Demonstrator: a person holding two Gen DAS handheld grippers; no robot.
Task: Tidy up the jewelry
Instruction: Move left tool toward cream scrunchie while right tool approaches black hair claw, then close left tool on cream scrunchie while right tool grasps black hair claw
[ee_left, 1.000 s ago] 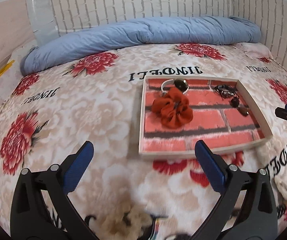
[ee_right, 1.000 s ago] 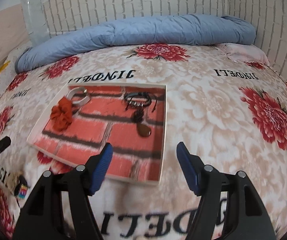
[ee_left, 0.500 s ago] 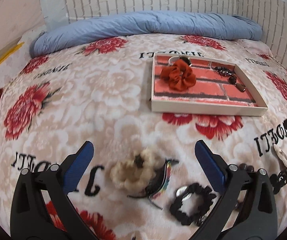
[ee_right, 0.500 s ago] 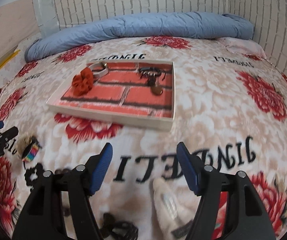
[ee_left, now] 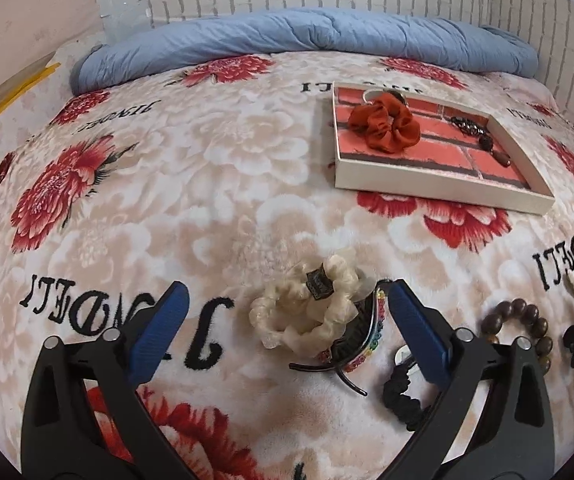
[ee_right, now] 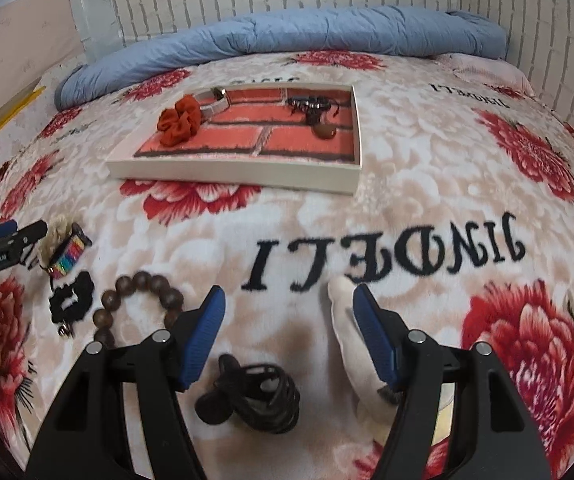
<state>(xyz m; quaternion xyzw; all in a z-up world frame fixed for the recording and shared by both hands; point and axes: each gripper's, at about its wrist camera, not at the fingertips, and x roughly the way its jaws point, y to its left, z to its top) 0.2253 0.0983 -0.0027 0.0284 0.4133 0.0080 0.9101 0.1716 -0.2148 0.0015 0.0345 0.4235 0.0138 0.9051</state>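
Note:
A brick-print tray (ee_left: 439, 190) (ee_right: 231, 174) lies on the bed and holds a red scrunchie (ee_left: 385, 124) (ee_right: 179, 120), a white bangle (ee_right: 217, 100) and a dark necklace (ee_right: 315, 108). My left gripper (ee_left: 283, 320) is open, with a cream scrunchie (ee_left: 307, 316) and a rainbow hair clip (ee_left: 361, 340) lying between its fingers. A black scrunchie (ee_left: 401, 396) and a brown bead bracelet (ee_left: 523, 328) (ee_right: 139, 300) lie to its right. My right gripper (ee_right: 287, 320) is open above a black cord bundle (ee_right: 255, 396), beside a cream piece (ee_right: 347, 328).
A rolled blue quilt (ee_left: 307, 40) lies along the brick-pattern wall at the far side. The floral blanket (ee_left: 167, 180) covers the bed. The left gripper shows at the left edge of the right wrist view (ee_right: 3, 240).
Both grippers have pulled back from the tray and dropped toward the near items. The loose scrunchies, clip and beads now lie close under the fingers. Both stayed open.

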